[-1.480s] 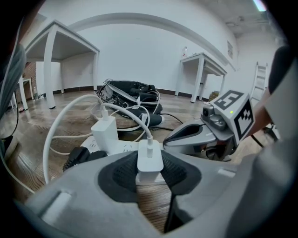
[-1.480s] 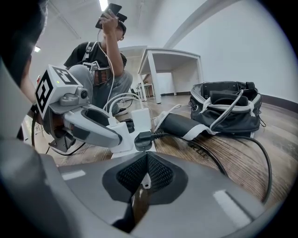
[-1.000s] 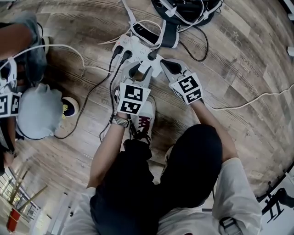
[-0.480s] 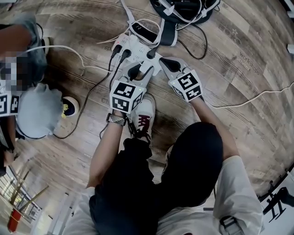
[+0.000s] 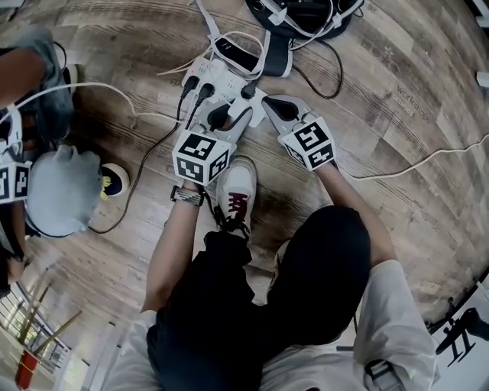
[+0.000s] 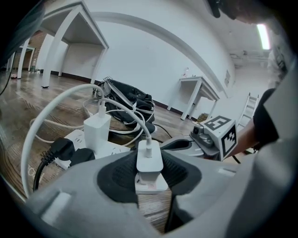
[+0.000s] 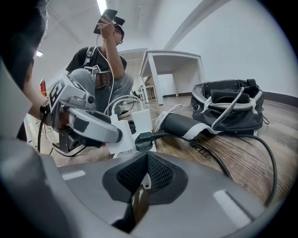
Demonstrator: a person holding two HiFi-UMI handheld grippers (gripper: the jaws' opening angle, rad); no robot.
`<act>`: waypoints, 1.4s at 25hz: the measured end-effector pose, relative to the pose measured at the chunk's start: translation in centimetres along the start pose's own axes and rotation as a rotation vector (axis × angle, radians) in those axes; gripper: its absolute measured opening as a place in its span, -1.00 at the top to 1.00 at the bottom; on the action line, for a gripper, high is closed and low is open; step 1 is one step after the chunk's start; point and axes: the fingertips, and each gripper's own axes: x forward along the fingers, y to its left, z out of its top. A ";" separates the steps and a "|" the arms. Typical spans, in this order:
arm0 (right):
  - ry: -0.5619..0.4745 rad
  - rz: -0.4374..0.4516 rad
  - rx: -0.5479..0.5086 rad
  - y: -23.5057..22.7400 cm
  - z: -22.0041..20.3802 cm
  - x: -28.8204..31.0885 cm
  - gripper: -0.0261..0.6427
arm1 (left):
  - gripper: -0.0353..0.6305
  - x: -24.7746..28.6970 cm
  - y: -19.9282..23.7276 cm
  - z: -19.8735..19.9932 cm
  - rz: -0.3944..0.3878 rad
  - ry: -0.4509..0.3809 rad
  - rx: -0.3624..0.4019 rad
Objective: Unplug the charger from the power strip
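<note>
While I look down through the head view, the left hand-held gripper (image 5: 229,118) and the right hand-held gripper (image 5: 267,103) both point toward 12 o'clock at the white power strip (image 5: 220,76) lying on the wooden floor (image 5: 382,99). The right one's tip is just beside the strip's near end. A black bag (image 5: 306,15) sits beyond at 1 o'clock, and another person (image 5: 61,191) crouches at 9 o'clock. Through the left gripper view I see the white charger (image 6: 149,162) dead centre, upright between the two black pads, which press on both its sides. Its base sits on a white block beneath it, so it looks seated in the strip. A white cable (image 6: 148,146) leaves its top toward 11 o'clock. A second white charger (image 6: 97,132) stands on the strip at 10 o'clock, with black plugs (image 6: 60,149) at 9 o'clock. Through the right gripper view, that hand-held gripper's pads meet at their tips with nothing held. The strip, with a black plug (image 7: 143,139) in it, lies at 12 o'clock, the left hand-held gripper at 10 o'clock and the bag at 2 o'clock.
</note>
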 end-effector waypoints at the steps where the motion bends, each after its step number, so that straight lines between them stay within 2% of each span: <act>1: 0.000 0.001 0.000 0.0 0.0 0.0 0.92 | 0.46 0.0 0.2 -0.1 0.002 0.004 0.004; 15: -0.004 0.012 -0.008 0.0 0.0 0.0 0.92 | 0.27 0.0 1.9 -0.6 0.034 0.029 0.045; 18: -0.004 0.012 -0.014 0.0 0.0 0.0 0.92 | 0.12 0.1 2.2 -1.0 0.045 0.046 0.053; 23: -0.005 0.014 -0.013 0.0 0.0 0.0 0.92 | 0.00 0.1 2.7 -1.6 0.073 0.054 0.052; 28: -0.006 0.012 -0.014 0.0 0.0 0.0 0.92 | -0.24 0.2 2.2 -2.2 0.044 0.081 0.043; 35: -0.005 0.013 -0.012 0.0 -0.1 0.0 0.92 | -0.25 0.1 2.2 -2.7 0.057 0.083 0.061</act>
